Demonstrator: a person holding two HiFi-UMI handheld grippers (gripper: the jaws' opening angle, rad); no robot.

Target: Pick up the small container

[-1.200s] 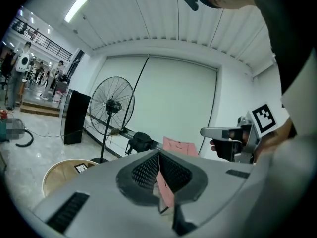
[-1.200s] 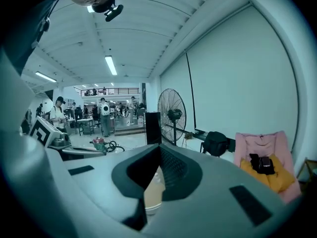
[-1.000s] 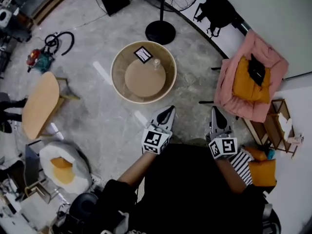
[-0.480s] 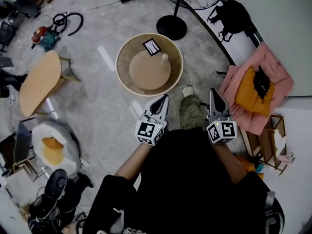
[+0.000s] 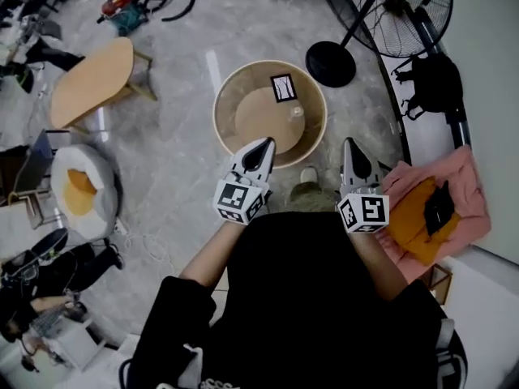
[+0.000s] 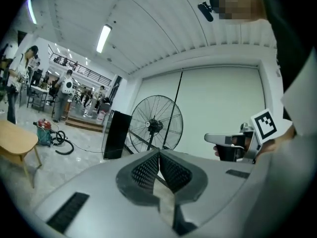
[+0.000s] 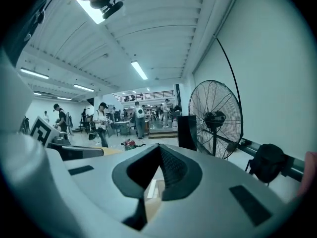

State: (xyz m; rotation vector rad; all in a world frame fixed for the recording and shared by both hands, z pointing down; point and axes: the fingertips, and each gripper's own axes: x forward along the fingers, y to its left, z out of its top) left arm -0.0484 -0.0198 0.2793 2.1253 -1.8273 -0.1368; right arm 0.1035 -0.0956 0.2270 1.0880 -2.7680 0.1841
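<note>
Over the last second the scene in the head view shifted: the round counter (image 5: 219, 112), which had stood well ahead of both tongs, now lay directly before me, and the standing fan (image 5: 391, 5) had come into the upper right of the frame. I judged that I had closed on the counter and that the approach was nearly done, with the grasp itself not yet begun. Taking the items from left to right: my left tongs (image 5: 261, 147) pointed at the near rim of the counter, their tip showing over that rim in the head view. Whether they touched it I could not tell. In the left gripper view the left tongs (image 6: 159, 156) were pressed together at the tip, with nothing between the pads. The small container (image 5: 297, 112), a pale clear item, stood upright on the inner disc of the counter, just below the black-and-white marker card (image 5: 283, 87), apart from both tongs and lying between their two lines. My right tongs (image 5: 349, 147) hung just off the counter's right rim, over the floor. In the right gripper view the right tongs (image 7: 159, 151) were likewise pressed together and empty. Neither gripper view showed the container, since both looked level across the hall. I judged that one pair must be spread before any pickup.
</note>
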